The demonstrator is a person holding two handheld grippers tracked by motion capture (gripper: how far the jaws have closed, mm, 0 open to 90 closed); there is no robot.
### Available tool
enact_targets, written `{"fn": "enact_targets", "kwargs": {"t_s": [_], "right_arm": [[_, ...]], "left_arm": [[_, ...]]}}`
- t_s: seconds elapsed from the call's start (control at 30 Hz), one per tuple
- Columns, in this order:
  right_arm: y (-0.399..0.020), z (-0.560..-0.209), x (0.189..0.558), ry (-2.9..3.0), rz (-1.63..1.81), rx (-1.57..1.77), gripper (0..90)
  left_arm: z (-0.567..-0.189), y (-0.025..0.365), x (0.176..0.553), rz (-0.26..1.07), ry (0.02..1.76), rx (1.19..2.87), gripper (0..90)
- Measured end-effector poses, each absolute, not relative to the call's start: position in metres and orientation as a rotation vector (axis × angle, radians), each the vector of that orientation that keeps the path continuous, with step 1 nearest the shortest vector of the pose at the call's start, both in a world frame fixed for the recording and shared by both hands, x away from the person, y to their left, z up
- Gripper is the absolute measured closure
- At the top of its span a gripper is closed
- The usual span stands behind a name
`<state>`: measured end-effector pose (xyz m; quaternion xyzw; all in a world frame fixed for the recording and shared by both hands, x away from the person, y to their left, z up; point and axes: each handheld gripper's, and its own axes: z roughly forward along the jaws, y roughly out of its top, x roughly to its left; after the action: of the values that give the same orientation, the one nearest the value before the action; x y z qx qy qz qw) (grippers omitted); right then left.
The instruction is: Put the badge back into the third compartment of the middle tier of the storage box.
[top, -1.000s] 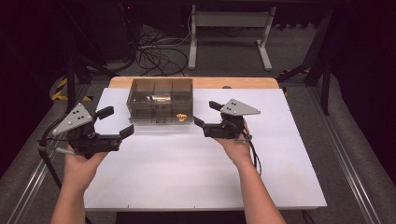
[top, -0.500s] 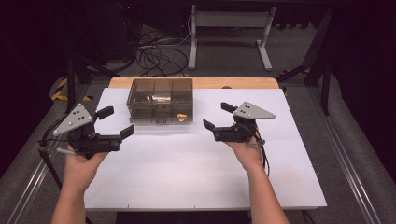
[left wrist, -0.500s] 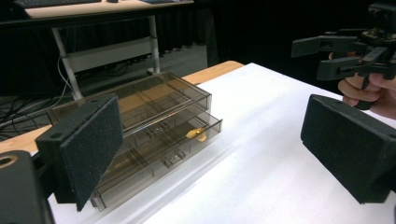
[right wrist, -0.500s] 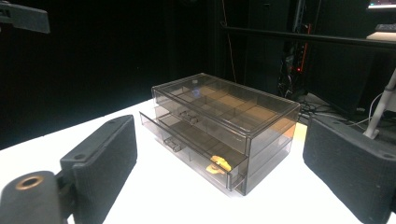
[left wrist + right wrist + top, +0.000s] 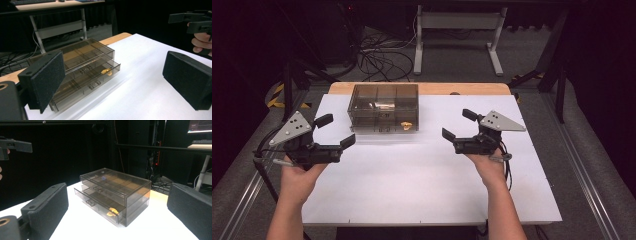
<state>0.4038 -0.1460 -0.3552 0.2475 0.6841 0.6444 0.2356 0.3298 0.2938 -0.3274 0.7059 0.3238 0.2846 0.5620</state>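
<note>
Near the table's (image 5: 432, 185) far edge sat a drawer box (image 5: 384, 107), lower drawer pulled out, perhaps for reaching the yellow piece (image 5: 406, 124); left gripper (image 5: 332, 131) and right gripper (image 5: 458, 124) hovered released, flanking it.

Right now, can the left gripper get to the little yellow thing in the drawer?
Probably yes. The left gripper is open, bare table lies between, and the lower drawer holding the yellow thing is pulled partly out.

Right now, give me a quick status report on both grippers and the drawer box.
Left gripper open, empty. Right gripper open, empty. Drawer box untouched between them, bottom drawer ajar, small yellow item inside. Nothing in the way.
</note>
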Motion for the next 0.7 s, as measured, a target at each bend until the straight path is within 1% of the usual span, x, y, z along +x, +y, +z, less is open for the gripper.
{"fn": "enact_targets", "kwargs": {"t_s": [0.43,0.7], "right_arm": [[-0.171,-0.354,0.398,1.840,1.775,0.728,1.4],[-0.187,-0.350,0.393,1.814,1.778,0.741,0.4]], "left_arm": [[-0.331,0.293,0.331,0.691,0.756,1.669,4.5],[-0.332,0.294,0.330,0.676,0.743,1.651,3.5]]}}
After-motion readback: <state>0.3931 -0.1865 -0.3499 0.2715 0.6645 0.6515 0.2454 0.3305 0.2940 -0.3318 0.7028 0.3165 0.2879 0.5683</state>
